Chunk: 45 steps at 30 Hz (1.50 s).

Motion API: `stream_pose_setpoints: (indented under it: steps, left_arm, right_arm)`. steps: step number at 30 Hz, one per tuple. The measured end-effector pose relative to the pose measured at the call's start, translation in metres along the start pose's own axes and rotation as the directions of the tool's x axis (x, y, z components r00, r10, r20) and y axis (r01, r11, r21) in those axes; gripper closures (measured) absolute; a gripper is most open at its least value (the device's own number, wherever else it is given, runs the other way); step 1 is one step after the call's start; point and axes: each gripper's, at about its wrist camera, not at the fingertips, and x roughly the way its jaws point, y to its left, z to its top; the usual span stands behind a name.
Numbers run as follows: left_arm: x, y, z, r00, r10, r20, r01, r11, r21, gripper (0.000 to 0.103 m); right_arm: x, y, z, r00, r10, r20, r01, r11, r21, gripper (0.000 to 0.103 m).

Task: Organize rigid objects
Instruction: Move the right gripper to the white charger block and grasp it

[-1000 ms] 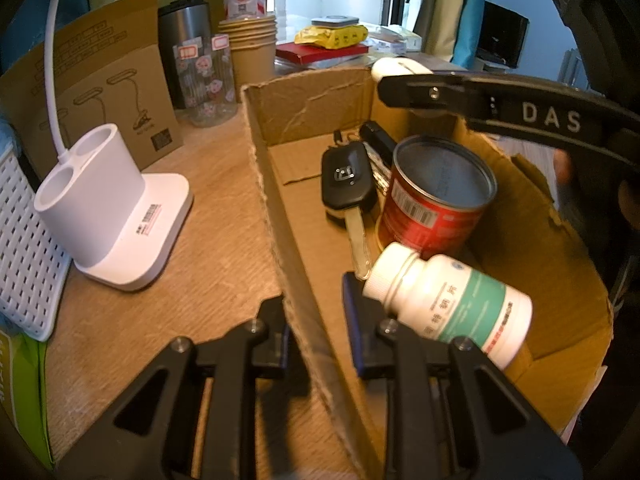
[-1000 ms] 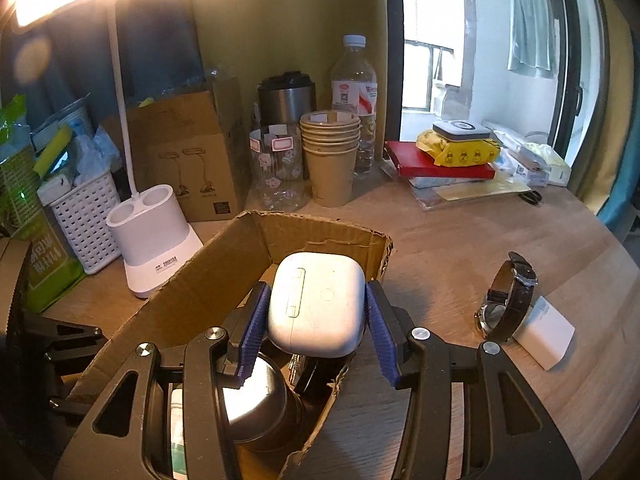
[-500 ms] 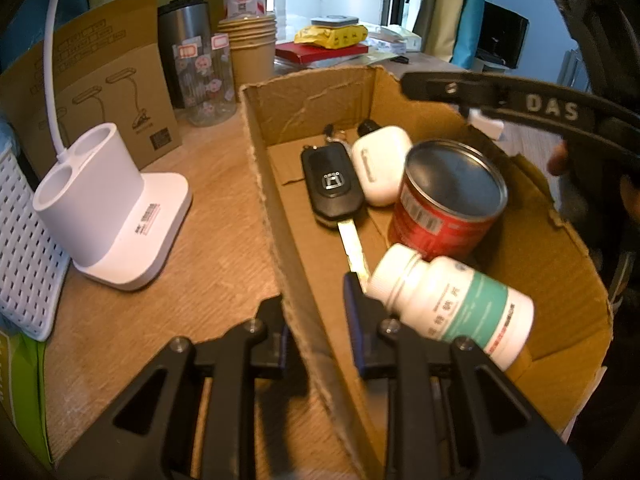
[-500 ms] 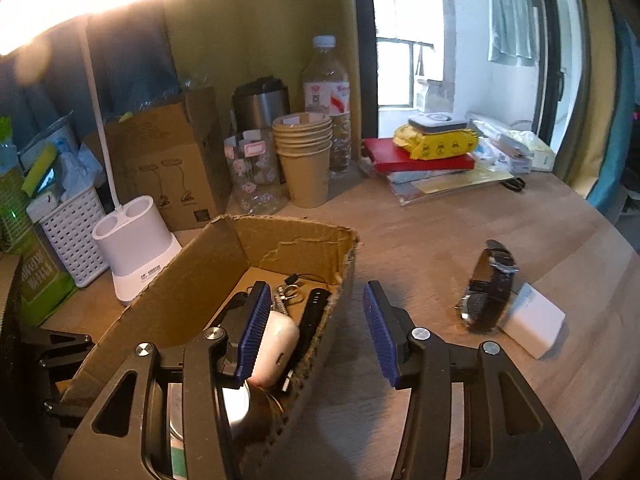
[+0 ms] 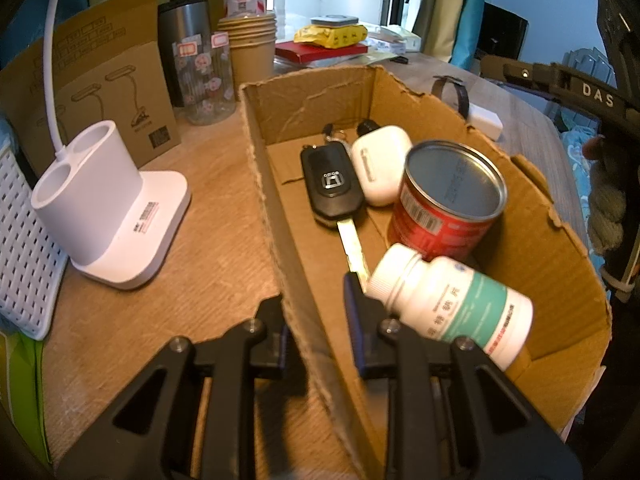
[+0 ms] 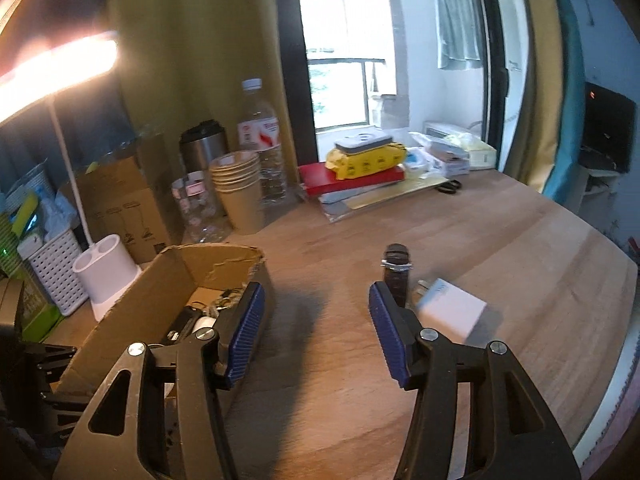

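A cardboard box (image 5: 276,216) sits on the wooden table and holds a black car key (image 5: 330,184), a white earbud case (image 5: 380,164), a red tin can (image 5: 448,200) and a white pill bottle (image 5: 452,304) lying on its side. My left gripper (image 5: 316,320) is shut on the box's left wall. My right gripper (image 6: 316,332) is open and empty above the table, right of the box (image 6: 160,292). A wristwatch (image 6: 396,272) and a white charger plug (image 6: 450,308) lie just beyond its right finger.
A white lamp base (image 5: 108,208), a white basket (image 5: 20,248) and a lamp carton (image 5: 92,80) stand left of the box. Paper cups (image 6: 240,188), a steel tumbler (image 6: 204,148), a water bottle (image 6: 264,148) and stacked books (image 6: 352,176) line the back.
My right gripper let go of the white earbud case into the box, opened, and moved up and to the right toward the watch and plug. My left gripper kept its hold on the box wall.
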Motion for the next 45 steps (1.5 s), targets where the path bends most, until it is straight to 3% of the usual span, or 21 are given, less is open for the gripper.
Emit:
stream_pose_setpoints:
  steps: [10,13,23,45]
  left_arm:
    - [0.0,0.001,0.0,1.0,-0.002,0.0,0.002,1.0,-0.001,0.079]
    - [0.001,0.001,0.0,1.0,-0.001,0.0,0.001,1.0,-0.001,0.078]
    - [0.001,0.001,0.001,1.0,-0.002,-0.001,0.002,1.0,-0.001,0.078]
    - [0.001,0.002,0.001,1.0,-0.002,-0.001,0.002,1.0,-0.002,0.077]
  right_arm:
    - [0.0,-0.021,-0.002,0.997,-0.074,-0.003,0.074,0.997,0.004,0.044]
    - [0.003,-0.031,-0.002,0.994,-0.108,-0.008,0.109,0.994,0.013,0.039]
    - [0.016,-0.073,0.0,0.97,-0.238,-0.042,0.24,0.967,0.081,0.039]
    - [0.068,-0.084,-0.008,0.954,-0.254,-0.161,0.259,0.966,0.01,0.033]
